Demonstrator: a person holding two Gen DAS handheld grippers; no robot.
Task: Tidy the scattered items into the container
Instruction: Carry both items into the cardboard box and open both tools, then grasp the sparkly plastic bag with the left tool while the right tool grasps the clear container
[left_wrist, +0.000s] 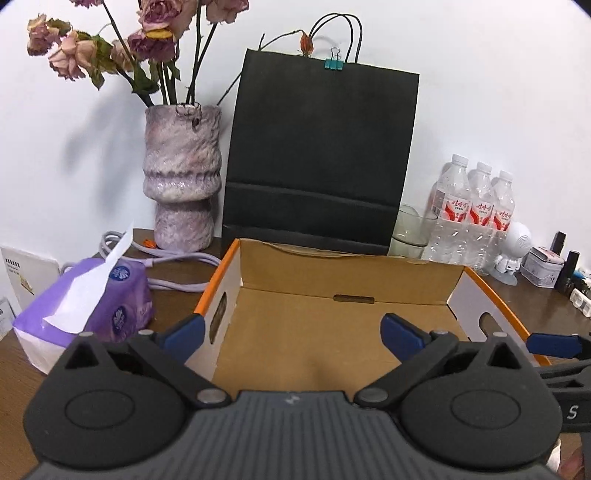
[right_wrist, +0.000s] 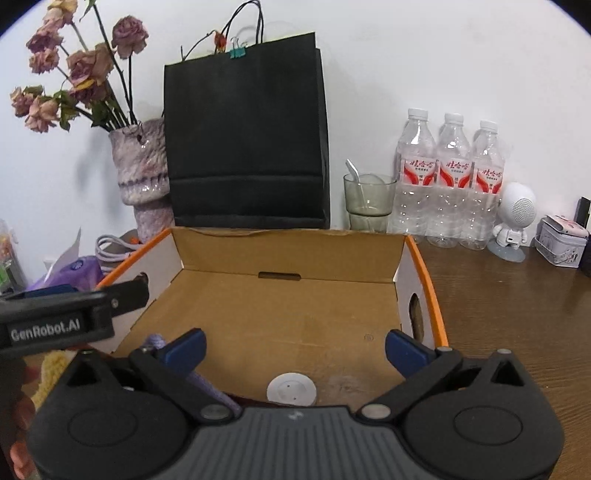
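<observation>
Both grippers, left (left_wrist: 291, 334) and right (right_wrist: 293, 349), hang released and empty-jawed over the cardboard box (right_wrist: 288, 251), where a white disc (right_wrist: 291, 391) and a purple item (right_wrist: 207, 384) lie at the near edge, so the drop step looks finished; next move: fetch another stray item.

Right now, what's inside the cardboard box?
In the cardboard box, one white round disc lies near the front edge. The rest of the visible floor is bare; the gripper body hides the front strip.
</observation>
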